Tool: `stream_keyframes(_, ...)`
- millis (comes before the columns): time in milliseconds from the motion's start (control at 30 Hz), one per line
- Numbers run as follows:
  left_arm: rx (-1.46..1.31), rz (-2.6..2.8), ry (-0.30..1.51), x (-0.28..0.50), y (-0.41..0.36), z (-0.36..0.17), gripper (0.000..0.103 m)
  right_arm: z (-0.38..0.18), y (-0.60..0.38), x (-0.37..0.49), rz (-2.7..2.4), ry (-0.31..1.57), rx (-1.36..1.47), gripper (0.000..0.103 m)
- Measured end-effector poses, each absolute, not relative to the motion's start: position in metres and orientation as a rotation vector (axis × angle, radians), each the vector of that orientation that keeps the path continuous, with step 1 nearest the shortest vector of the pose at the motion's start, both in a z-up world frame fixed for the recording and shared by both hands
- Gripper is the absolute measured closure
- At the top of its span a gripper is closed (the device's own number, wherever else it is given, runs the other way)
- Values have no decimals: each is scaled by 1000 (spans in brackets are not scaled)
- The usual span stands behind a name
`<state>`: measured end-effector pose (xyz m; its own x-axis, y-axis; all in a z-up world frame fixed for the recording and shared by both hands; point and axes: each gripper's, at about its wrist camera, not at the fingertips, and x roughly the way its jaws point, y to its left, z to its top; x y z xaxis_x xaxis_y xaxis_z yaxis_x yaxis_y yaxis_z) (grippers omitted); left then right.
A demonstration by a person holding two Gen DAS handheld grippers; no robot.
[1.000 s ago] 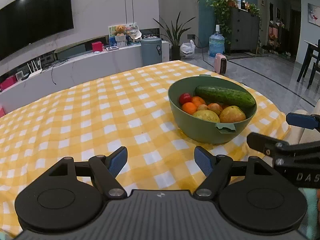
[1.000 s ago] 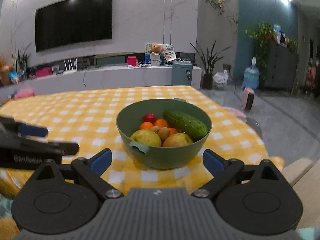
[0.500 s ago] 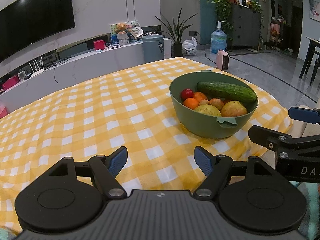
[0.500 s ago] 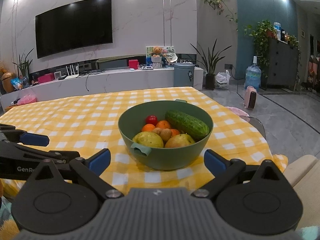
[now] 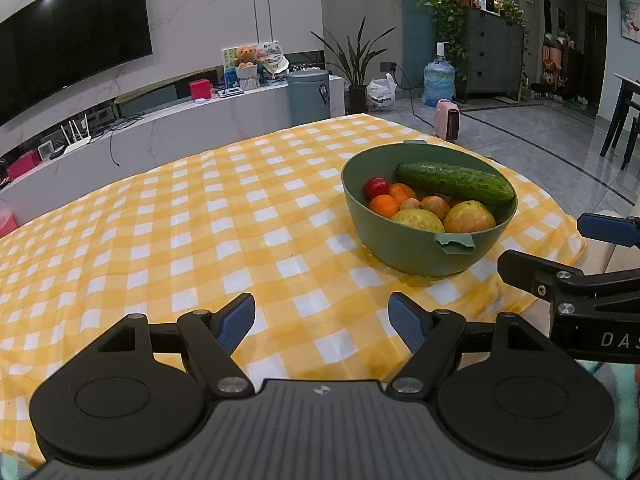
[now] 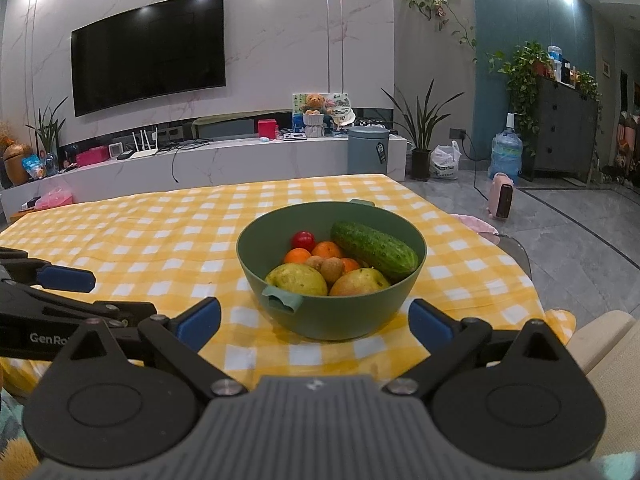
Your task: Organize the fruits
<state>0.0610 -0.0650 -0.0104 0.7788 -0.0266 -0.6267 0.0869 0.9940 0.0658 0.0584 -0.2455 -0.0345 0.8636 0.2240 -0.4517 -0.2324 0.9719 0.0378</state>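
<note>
Both claws hang released and empty near the table's edge. Right claw (image 6: 314, 318) faces the bowl (image 6: 332, 312) straight ahead, nearer than the left claw (image 5: 322, 318). Cucumber (image 6: 374, 250) lies atop the fruit, slanting away leftward.

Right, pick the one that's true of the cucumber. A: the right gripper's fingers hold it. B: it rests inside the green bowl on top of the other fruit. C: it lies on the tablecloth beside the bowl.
B: the cucumber lies inside the green bowl, on the fruit.
</note>
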Motion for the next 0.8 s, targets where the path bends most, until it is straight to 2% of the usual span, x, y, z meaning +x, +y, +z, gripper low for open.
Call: stream_keyframes(800,101,-63,687,60,-64,-12,14,-34,-249,58,233,477,-3,6)
